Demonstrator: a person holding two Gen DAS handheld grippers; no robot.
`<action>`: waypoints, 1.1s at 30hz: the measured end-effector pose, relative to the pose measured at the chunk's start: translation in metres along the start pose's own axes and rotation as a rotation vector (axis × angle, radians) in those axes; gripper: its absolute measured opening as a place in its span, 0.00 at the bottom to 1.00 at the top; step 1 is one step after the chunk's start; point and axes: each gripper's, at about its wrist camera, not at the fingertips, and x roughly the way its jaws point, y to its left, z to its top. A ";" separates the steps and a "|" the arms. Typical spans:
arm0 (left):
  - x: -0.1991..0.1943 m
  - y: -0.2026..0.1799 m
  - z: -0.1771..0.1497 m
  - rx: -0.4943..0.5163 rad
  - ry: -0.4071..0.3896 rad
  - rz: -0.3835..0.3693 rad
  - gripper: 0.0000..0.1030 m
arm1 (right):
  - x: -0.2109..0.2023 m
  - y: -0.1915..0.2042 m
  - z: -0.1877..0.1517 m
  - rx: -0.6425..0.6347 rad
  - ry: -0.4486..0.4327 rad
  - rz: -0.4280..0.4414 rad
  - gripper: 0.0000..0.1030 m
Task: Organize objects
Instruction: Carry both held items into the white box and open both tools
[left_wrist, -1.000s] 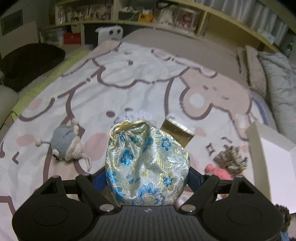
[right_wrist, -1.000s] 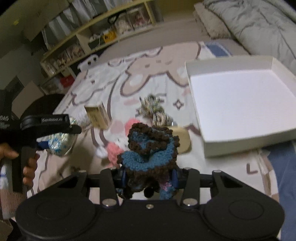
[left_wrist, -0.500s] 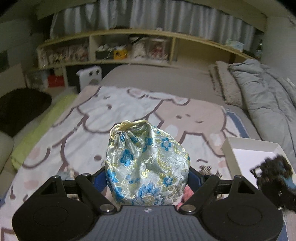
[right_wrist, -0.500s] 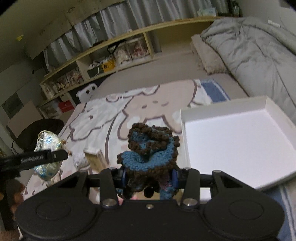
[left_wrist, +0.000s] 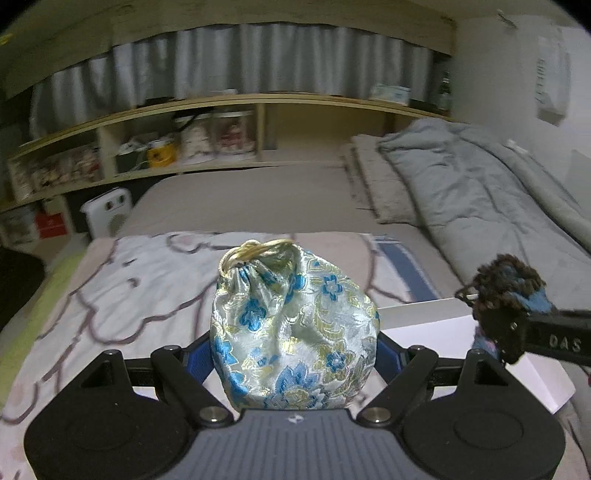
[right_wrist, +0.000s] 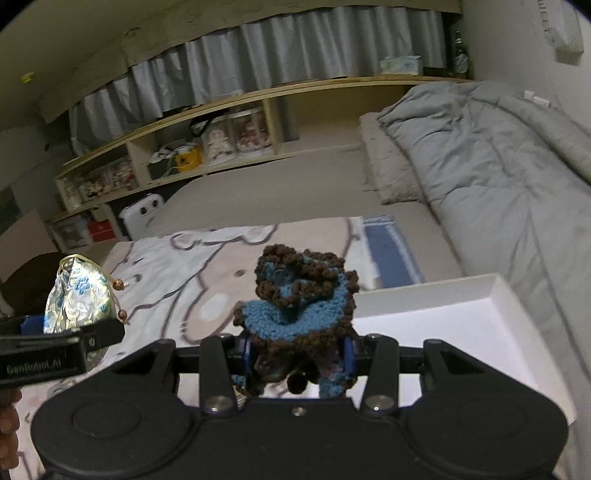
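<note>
1. Above the bed (left_wrist: 236, 199), the left tongs (left_wrist: 294, 354) pinch a silver brocade pouch (left_wrist: 291, 328) with blue and gold flowers; the blue pads press its lower sides and it stands upright between them, its gathered neck and pale drawstring cord on top.
2. From the right wrist view the same pouch (right_wrist: 79, 297) shows at the left edge, clear of the blanket, with small brown beads hanging from its cord beside it.
3. Between the right tongs (right_wrist: 297, 354) sits a crocheted piece of brown and blue yarn (right_wrist: 301, 295), clamped at its lower part, with its ruffled upper part rising above the fingers.
4. In the left wrist view that crocheted piece (left_wrist: 504, 295) appears at the right edge, held up over the near corner of the white box.
5. The white box (right_wrist: 443, 332) lies open on the bed, just behind and to the right of the right tongs; what shows of its floor is bare.
6. A cartoon-print blanket (left_wrist: 140, 280) covers the near part of the bed, under both held things.
7. A grey duvet (right_wrist: 498, 166) is bunched along the right side, with a pillow (right_wrist: 388, 166) beside it.
8. Wooden shelves (left_wrist: 221, 140) with small items run along the far wall under grey curtains (left_wrist: 229, 62).
9. Part of a hand (right_wrist: 9, 424) shows at the lower left edge of the right wrist view, under the left tongs' handle.
</note>
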 end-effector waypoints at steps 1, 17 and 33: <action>0.005 -0.008 0.002 0.006 0.004 -0.012 0.82 | 0.001 -0.006 0.003 0.000 0.001 -0.011 0.43; 0.112 -0.099 0.006 0.078 0.127 -0.153 0.82 | 0.067 -0.089 0.021 0.008 0.131 -0.123 0.43; 0.186 -0.137 -0.002 0.137 0.199 -0.204 0.83 | 0.134 -0.116 0.013 0.011 0.241 -0.154 0.46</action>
